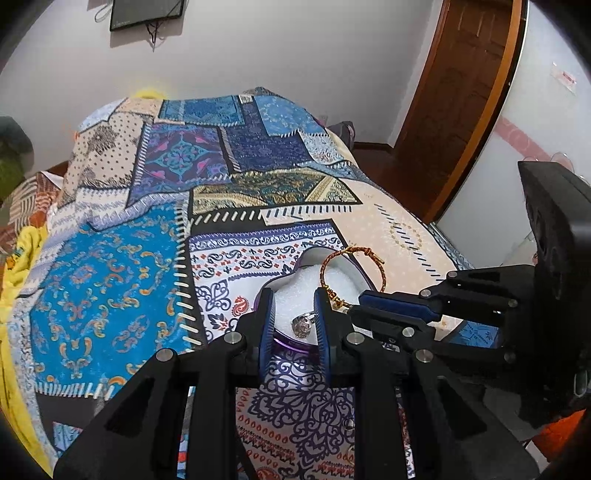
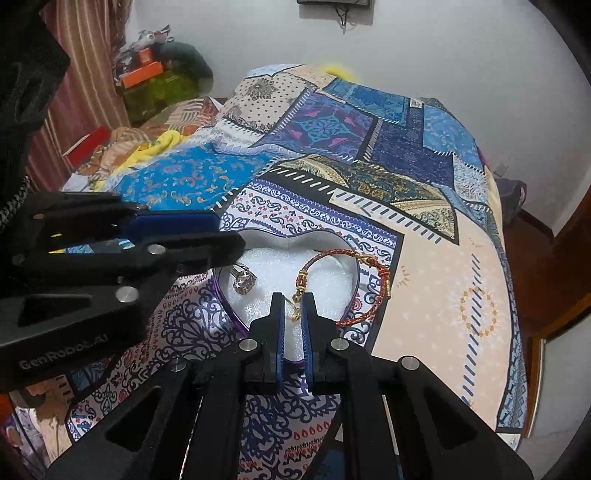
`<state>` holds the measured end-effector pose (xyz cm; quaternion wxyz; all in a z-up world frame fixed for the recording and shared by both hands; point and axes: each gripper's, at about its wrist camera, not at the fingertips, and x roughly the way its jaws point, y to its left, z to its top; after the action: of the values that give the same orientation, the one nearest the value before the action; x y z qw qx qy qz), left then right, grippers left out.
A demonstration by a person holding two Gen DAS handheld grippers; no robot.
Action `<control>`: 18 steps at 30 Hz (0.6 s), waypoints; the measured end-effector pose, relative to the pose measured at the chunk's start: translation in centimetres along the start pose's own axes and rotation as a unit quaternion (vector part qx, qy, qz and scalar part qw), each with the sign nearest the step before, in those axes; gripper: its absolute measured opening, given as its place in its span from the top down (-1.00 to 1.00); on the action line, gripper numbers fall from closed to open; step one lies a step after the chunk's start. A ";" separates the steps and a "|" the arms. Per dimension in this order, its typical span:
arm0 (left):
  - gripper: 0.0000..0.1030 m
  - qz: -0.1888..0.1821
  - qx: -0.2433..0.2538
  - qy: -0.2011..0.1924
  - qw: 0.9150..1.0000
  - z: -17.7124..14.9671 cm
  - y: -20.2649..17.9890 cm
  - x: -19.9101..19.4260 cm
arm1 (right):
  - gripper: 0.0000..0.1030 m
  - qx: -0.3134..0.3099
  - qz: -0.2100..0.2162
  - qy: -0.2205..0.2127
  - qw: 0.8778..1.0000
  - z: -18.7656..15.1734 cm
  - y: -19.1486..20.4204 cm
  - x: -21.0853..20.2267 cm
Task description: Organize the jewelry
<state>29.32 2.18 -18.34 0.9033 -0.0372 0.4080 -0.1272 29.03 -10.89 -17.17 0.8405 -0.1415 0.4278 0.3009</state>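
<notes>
A heart-shaped box (image 2: 222, 295) with a purple wall and white foam lining sits on the patchwork bedspread; in the left wrist view its rim (image 1: 291, 344) shows between my fingers. My left gripper (image 1: 294, 295) reaches over the box and is shut on a silver ring (image 1: 302, 325) with a large clear stone. From the right wrist camera, the left gripper (image 2: 231, 236) enters from the left, and the ring (image 2: 243, 279) hangs at its tip. My right gripper (image 2: 293, 297) is shut on the gold charm end of a red-and-gold cord bracelet (image 2: 334, 253). The bracelet (image 1: 351, 251) loops over the box's right rim beside the right gripper (image 1: 357, 304).
The bedspread (image 2: 424, 166) covers a bed that drops off at the right toward a wooden door (image 1: 458, 110). Clothes and boxes (image 2: 147, 74) pile up at the bed's far left. A dark frame (image 1: 146, 13) hangs on the white wall.
</notes>
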 end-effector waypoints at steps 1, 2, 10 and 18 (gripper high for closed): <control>0.62 0.003 0.002 -0.003 1.000 0.0 -0.1 -0.4 | 0.83 0.000 -0.001 -0.002 1.000 0.1 0.0 -0.2; 0.61 0.005 0.003 -0.006 1.000 0.1 -0.1 -0.8 | 0.81 0.000 -0.002 -0.003 1.000 0.0 0.1 -0.4; 0.61 0.032 0.017 -0.025 0.999 -0.5 -0.7 -4.1 | 0.45 0.005 -0.013 -0.026 1.000 0.1 0.6 -3.0; 0.48 0.048 0.014 -0.026 0.998 -2.0 -0.9 -6.9 | 0.39 0.016 -0.023 -0.047 0.999 -0.7 1.1 -6.0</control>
<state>23.27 3.17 -14.48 0.9190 -0.0082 0.3841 -0.0890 25.20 -12.66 -12.76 0.8683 -0.1239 0.3894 0.2810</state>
